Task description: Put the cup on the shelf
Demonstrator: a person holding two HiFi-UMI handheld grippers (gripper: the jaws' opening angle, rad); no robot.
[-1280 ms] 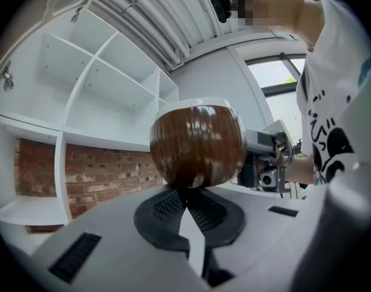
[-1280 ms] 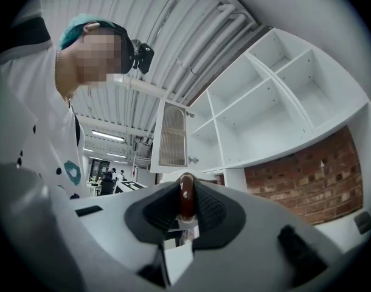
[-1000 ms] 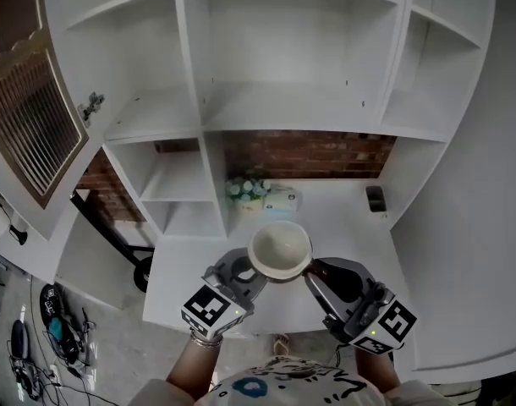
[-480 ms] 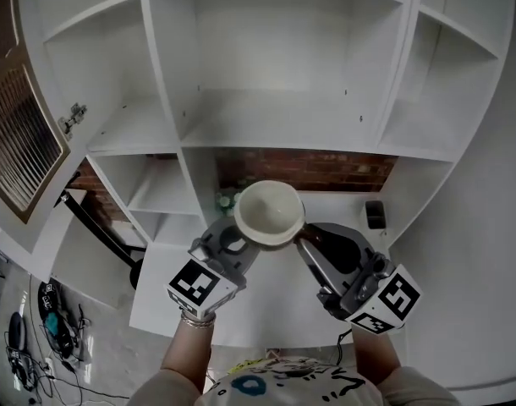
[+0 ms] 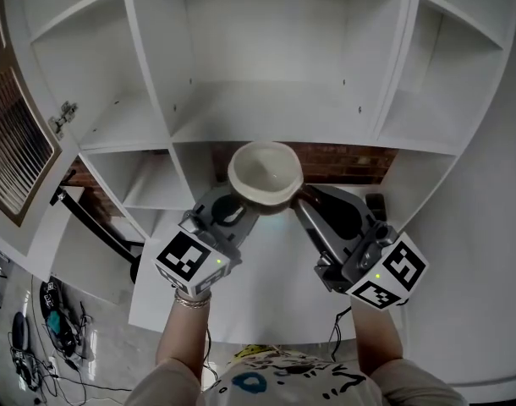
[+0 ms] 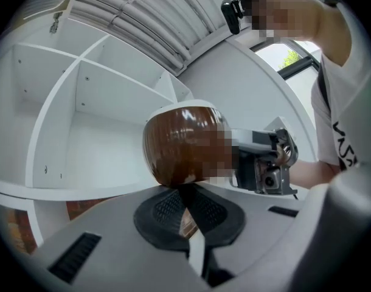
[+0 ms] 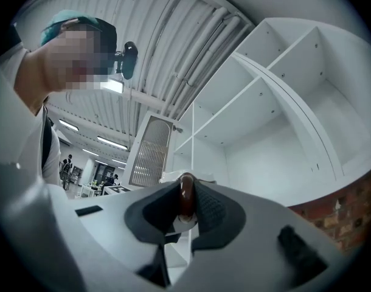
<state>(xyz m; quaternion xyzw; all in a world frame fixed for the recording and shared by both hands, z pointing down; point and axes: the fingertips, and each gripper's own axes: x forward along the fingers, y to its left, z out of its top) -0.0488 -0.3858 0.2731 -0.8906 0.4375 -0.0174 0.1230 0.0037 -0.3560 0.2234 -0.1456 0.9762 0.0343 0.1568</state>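
Observation:
The cup (image 5: pixel 265 176) is cream inside and glossy brown outside (image 6: pixel 182 145). It hangs upright in the air in front of the white shelf unit (image 5: pixel 266 112), just below the board of the wide middle compartment. My left gripper (image 5: pixel 238 206) is shut on the cup's lower left side. In the left gripper view its pads (image 6: pixel 173 207) pinch a thin brown part under the cup body. From the right, my right gripper (image 5: pixel 302 198) is shut on a narrow brown part of the cup (image 7: pixel 185 194), seen edge-on between its pads.
The shelf unit has empty compartments on both sides (image 5: pixel 106 100) (image 5: pixel 444 91). A brick wall (image 5: pixel 351 161) shows behind the lower opening, above a white counter (image 5: pixel 266 286). A louvred door (image 5: pixel 21 142) hangs at the far left. The floor at lower left holds cables (image 5: pixel 38 328).
Both grippers have lifted the cup up and away from the counter, towards the middle shelf board. The small items at the back of the counter are now hidden behind the cup.

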